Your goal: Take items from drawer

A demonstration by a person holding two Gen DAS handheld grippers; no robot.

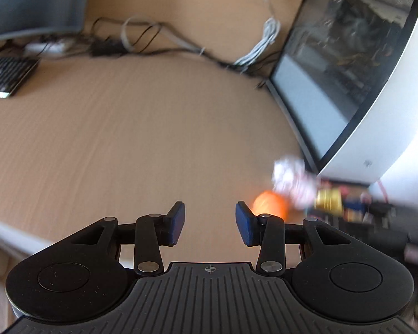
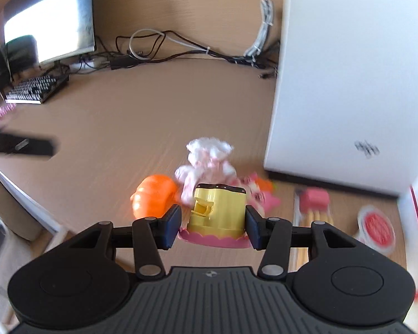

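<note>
Now yellow toy (image 2: 217,208) pinched between right hand-held gripper (image 2: 213,226) pads; left hand-held gripper (image 1: 210,222) spread, empty.

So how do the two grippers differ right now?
The right gripper has a yellow toy on a pink base between its fingers; the left gripper has nothing between its fingers, only bare desk. The right sits just in front of the orange pumpkin and white plush; the left has them off to its right. Both are black with blue pads.
</note>
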